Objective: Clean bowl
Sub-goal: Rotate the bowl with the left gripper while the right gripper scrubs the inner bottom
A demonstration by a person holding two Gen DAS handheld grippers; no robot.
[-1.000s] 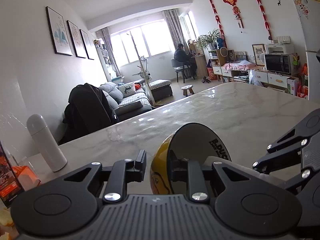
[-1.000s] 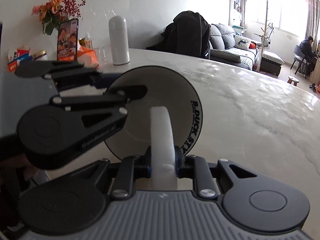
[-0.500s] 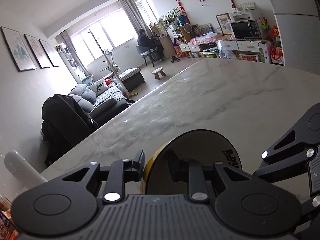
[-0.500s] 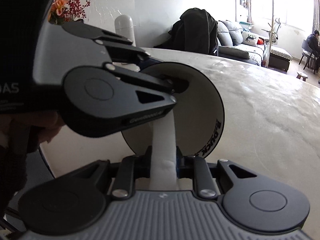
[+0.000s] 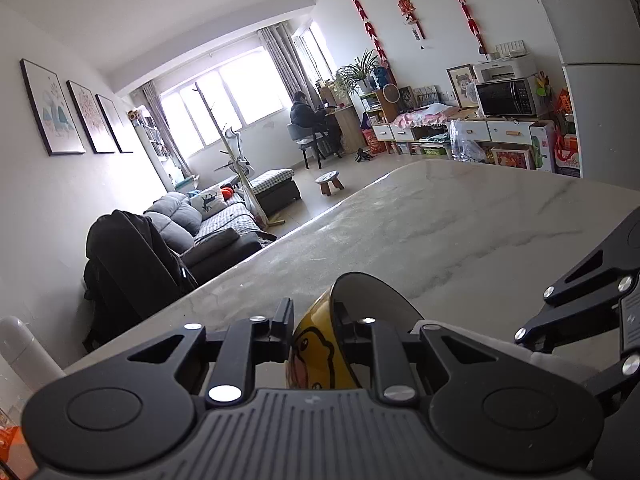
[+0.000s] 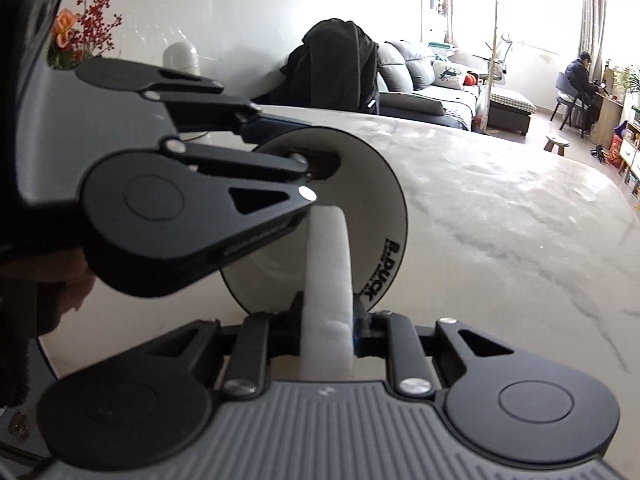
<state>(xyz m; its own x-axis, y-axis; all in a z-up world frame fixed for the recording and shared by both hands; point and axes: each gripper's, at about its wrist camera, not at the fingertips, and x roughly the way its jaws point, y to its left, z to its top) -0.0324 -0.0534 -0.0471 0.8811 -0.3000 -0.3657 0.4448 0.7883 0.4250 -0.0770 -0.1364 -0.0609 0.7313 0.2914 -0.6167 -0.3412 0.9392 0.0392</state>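
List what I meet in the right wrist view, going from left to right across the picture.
Red and orange flowers → white bottle → black jacket on a chair → grey sofa → seated person at a desk.

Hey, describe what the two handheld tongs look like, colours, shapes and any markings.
Both tongs, left and right, are matte black: a ribbed grey front plate, two rounded teardrop-shaped arms with circular recesses, silver screws, slim black fingers. The left one bears small embossed lettering, too blurred to read.

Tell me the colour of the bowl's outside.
Yellow, with a duck picture; bowl shows it best in the left wrist view.
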